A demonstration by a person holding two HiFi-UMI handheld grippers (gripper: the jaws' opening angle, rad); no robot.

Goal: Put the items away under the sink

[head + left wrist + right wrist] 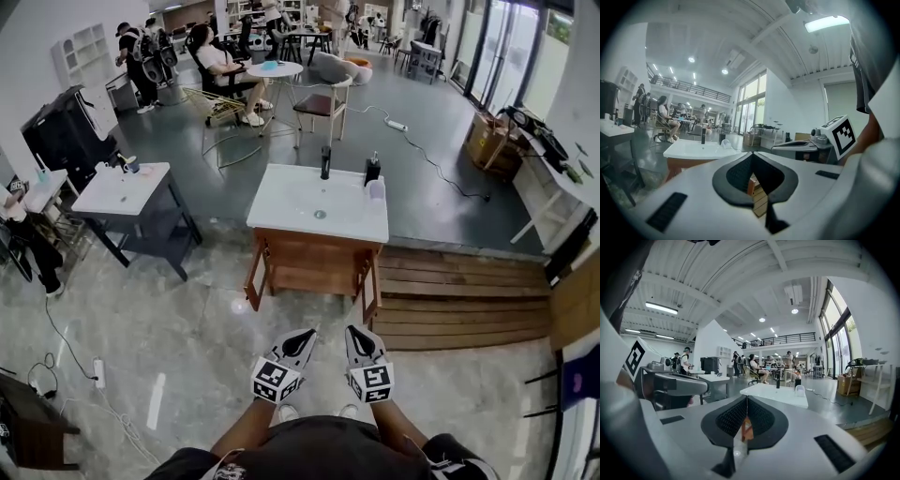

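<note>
Left claw (pixel 307 335): clenched, empty. In the left gripper view its black ribbed pads (pixel 737 174) meet at the tip (pixel 752 154); only a sliver of floor shows lower down.

Right claw (pixel 357 331): clenched, empty. In its own view the tips meet (pixel 746 398).

Both claws have smooth white shells and are held low and side by side, well apart from the sink unit (pixel 281 214).

Sink unit: smooth white rectangular worktop with a shallow basin, set on a brown wooden frame (pixel 314 262) with open space beneath.

Items stand along the far edge of the worktop:
- slim, upright black tap (pixel 325 161), at centre
- black bottle (pixel 372 169), towards the right corner
- small pale container (pixel 376 189), just beside the bottle; material unclear

Floor (pixel 187 319): glossy grey, reflective. Slatted wooden decking (pixel 450 295) lies to the right of the unit.
</note>
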